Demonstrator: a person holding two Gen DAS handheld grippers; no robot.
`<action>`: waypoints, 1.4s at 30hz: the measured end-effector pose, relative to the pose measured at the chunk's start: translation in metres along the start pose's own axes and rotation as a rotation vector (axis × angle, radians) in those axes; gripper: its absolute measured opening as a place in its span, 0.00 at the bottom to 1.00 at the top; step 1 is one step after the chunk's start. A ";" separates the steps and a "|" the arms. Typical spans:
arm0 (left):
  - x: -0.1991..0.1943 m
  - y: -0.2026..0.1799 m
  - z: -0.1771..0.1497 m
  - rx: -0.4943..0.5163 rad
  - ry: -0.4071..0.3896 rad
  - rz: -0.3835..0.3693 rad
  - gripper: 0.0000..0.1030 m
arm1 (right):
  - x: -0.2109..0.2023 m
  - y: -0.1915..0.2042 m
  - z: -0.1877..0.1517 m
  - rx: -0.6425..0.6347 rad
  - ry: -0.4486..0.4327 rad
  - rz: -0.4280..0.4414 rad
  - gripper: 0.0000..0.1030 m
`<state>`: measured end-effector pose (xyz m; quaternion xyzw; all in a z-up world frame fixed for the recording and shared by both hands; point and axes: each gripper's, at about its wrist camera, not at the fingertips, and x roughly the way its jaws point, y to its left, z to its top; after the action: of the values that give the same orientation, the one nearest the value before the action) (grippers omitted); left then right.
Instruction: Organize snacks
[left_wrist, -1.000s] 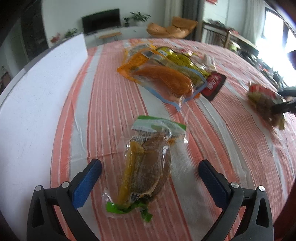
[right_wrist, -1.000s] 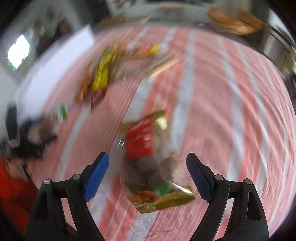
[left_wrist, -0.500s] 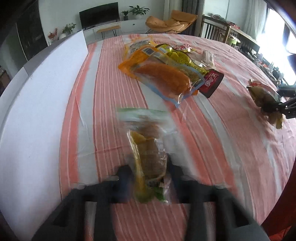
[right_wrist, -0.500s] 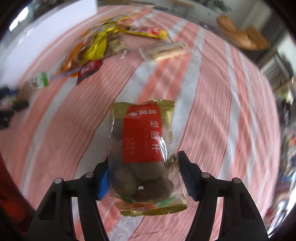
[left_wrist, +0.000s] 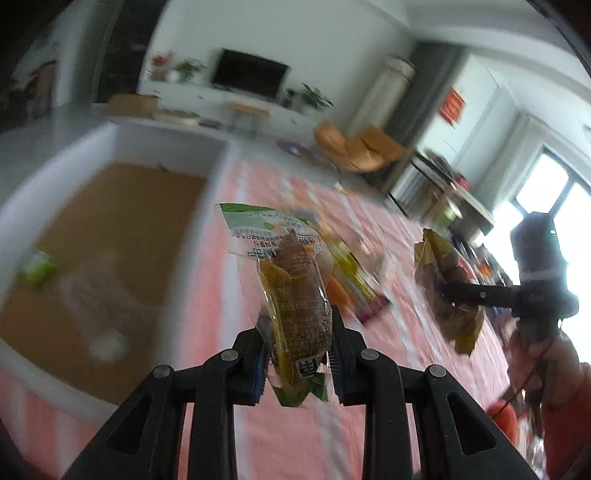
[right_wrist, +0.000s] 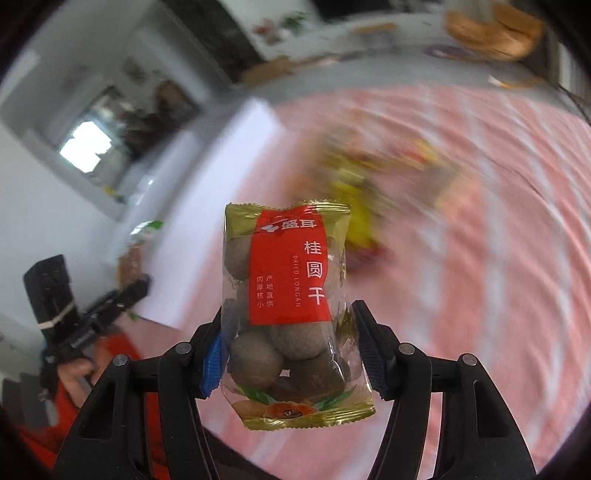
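**Two packets lifted, the pile still waiting**

The left gripper (left_wrist: 295, 363) is clamped on the lower end of a clear vacuum-packed snack with a green top strip (left_wrist: 291, 295), its blue pads pressed against both sides; the packet stands up from the jaws, clear of the cloth. The right gripper (right_wrist: 291, 354) is clamped likewise on a dried longan packet (right_wrist: 290, 291), red label facing the camera, gold crimped edges top and bottom, the round brown fruit showing through the film; it too is off the table.

Outward from the left gripper, a white box with a brown cardboard floor (left_wrist: 110, 229) sits just beside the striped pink tablecloth (left_wrist: 295, 443); inside it lie what look like a clear packet and something green, though blur hides the detail. Further up the cloth, a heap of orange, yellow and red snack packets (left_wrist: 347, 284) lies unsorted.

Judging by this, the sorting is in its early part: a little seems to be in the box already; two packets are in hand and not yet placed; the heap remains. Most likely both held packets are bound for the box; that is a guess.
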<state>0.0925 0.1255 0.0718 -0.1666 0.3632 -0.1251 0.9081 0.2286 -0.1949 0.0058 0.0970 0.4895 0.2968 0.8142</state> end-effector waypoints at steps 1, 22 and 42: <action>-0.008 0.012 0.008 -0.002 -0.012 0.038 0.26 | 0.008 0.024 0.013 -0.020 -0.005 0.040 0.63; -0.061 0.078 -0.011 -0.039 -0.096 0.255 0.83 | 0.136 0.221 0.043 -0.343 -0.089 0.038 0.84; 0.155 -0.104 -0.119 0.399 0.236 0.131 0.95 | 0.023 -0.127 -0.106 0.152 -0.226 -0.626 0.86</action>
<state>0.1066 -0.0490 -0.0640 0.0558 0.4448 -0.1537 0.8806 0.1957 -0.2978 -0.1216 0.0346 0.4231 -0.0177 0.9052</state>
